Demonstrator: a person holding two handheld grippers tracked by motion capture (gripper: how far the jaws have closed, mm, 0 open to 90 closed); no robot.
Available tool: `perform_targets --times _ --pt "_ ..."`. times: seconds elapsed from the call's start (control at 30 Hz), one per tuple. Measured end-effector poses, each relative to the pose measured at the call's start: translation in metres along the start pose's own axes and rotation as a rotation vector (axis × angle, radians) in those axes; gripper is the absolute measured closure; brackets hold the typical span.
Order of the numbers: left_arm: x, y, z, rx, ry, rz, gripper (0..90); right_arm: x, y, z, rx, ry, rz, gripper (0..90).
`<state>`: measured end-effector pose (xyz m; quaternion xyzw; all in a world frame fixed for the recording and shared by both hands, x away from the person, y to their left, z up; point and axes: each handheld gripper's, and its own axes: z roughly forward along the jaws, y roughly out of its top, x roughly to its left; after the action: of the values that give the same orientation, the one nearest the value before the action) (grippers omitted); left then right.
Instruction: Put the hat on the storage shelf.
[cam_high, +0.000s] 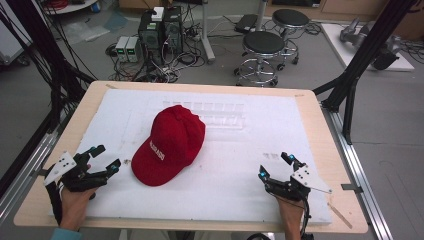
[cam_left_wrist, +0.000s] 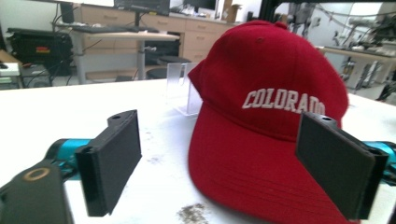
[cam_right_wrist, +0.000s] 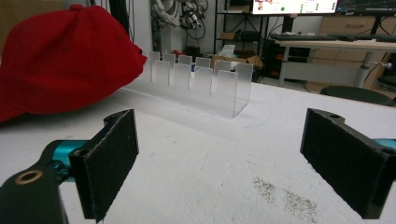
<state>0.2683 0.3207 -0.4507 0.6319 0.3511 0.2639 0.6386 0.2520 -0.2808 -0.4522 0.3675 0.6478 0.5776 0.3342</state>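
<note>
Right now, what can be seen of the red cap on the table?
The red cap is a baseball cap of soft fabric, with COLORADO in white letters across the front. It lies upright on the white mat, left of centre, brim toward the left gripper, which is open and apart from it. Its crown is close to the clear plastic rack.

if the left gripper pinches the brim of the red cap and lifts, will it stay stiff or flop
The brim of the red cap looks flat and stitched, so it probably stays stiff in the left gripper. The cloth crown would likely sag and hang downward. It looks light, and might slide on the white mat if pushed instead.
</note>
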Motion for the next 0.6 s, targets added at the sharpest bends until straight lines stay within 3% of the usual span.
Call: perform_targets --times 0.1,0.27,0.4,0.6 --pt "0.001 0.007 0.001 0.003 -0.021 -0.019 13.3 0.000 0.000 0.000 0.003 0.001 0.004 10.3" --pt "0.000 0.023 0.006 0.013 -0.036 -0.016 12.8 0.000 0.000 0.000 0.002 -0.001 0.002 10.3" --pt "-0.002 0.042 0.015 0.066 -0.026 0.001 12.7 0.000 0.000 0.000 0.002 -0.003 0.001 10.3" --pt "-0.008 0.066 0.031 0.123 -0.060 0.035 12.3 0.001 0.000 0.000 0.003 -0.002 0.006 10.3"
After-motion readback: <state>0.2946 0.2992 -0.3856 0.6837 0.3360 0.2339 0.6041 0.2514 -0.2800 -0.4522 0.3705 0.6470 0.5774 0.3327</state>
